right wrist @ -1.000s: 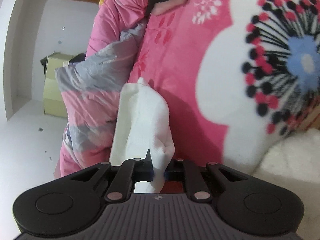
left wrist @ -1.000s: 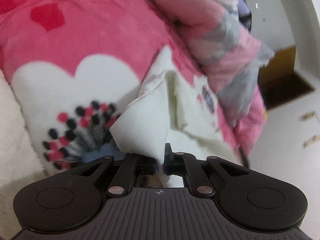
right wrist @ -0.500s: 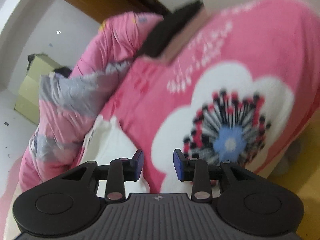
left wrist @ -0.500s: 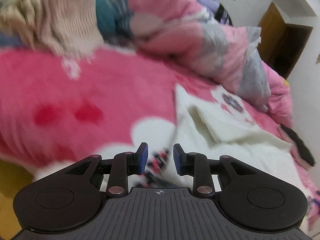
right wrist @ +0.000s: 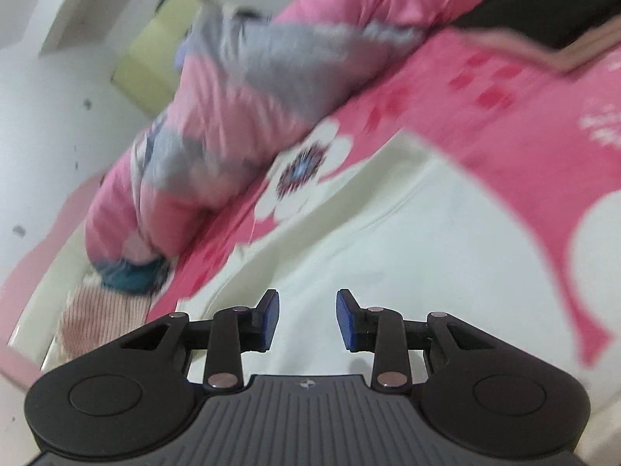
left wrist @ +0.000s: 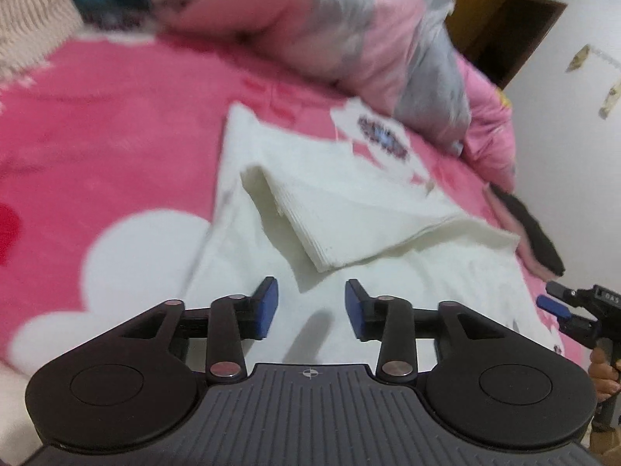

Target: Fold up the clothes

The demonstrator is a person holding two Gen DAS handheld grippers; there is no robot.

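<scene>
A soft matt white cloth garment (left wrist: 349,209) lies on a fuzzy pink fleece blanket (left wrist: 97,147).

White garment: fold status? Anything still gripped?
Done: the white garment lies on the pink floral blanket with one section folded over on top, its ribbed edge showing. In hand: nothing; the left gripper and right gripper are both open above the cloth. Left: the lower spread of fabric looks unfolded, so probably at least one more fold. Heaped clothes lie behind; blurred.
</scene>
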